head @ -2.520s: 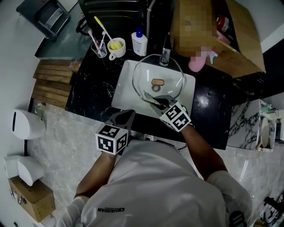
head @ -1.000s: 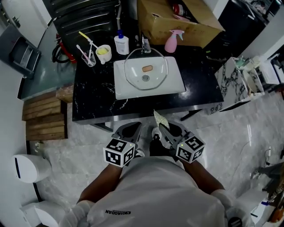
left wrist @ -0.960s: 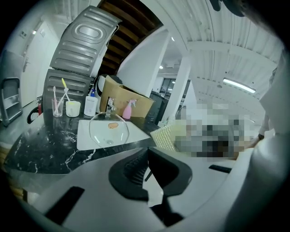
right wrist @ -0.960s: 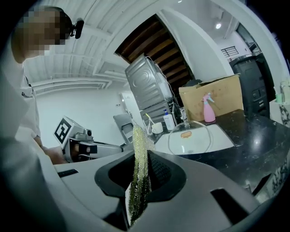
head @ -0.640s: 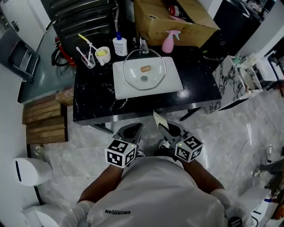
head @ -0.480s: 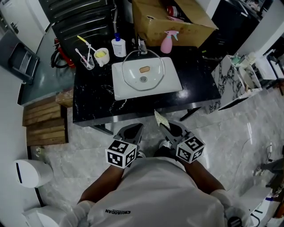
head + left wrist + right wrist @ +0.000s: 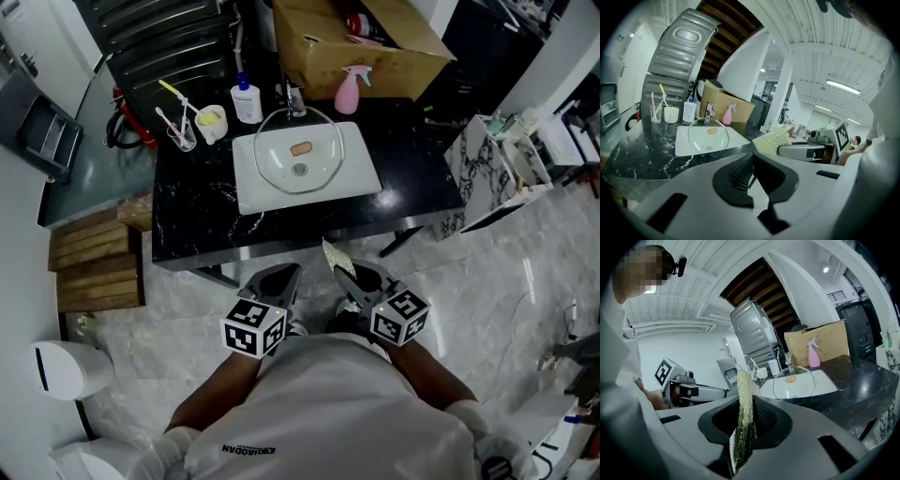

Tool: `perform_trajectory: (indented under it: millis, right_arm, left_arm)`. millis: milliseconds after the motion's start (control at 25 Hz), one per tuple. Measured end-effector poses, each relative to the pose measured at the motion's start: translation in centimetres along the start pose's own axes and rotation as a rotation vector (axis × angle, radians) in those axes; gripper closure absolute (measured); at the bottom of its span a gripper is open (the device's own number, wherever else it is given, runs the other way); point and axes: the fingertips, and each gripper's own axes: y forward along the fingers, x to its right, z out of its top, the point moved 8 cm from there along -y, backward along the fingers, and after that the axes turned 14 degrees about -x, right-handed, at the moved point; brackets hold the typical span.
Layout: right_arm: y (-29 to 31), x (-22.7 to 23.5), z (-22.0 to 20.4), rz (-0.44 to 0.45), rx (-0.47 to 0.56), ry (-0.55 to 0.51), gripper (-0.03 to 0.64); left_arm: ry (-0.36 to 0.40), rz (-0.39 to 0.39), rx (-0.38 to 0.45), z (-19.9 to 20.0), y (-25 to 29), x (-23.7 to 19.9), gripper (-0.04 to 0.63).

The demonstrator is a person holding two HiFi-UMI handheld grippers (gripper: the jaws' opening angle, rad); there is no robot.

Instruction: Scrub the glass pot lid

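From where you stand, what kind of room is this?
Likely a washbasin mock-up in a workshop or lab, not a home bathroom: a white sink in a black marble counter with toothbrushes beside it, yet a cardboard box behind and a big hall with strip lights.

Short line of dark print low on white shirt, upside down, too small and blurred to read, nothing else legible.

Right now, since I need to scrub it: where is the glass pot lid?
Head view, top centre: the glass pot lid sits in the white sink on the black counter, just in front of the faucet.
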Motion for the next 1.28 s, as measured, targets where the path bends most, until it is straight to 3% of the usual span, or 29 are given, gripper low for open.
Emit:
perform_trajectory:
  millis: [1280]
  right_arm:
    - [-0.19,-0.19,0.41,0.009,0.005,-0.015,0.534]
  left_arm:
    - [0.020,-0.001,0.015,0.57,-0.20,0.56,0.580]
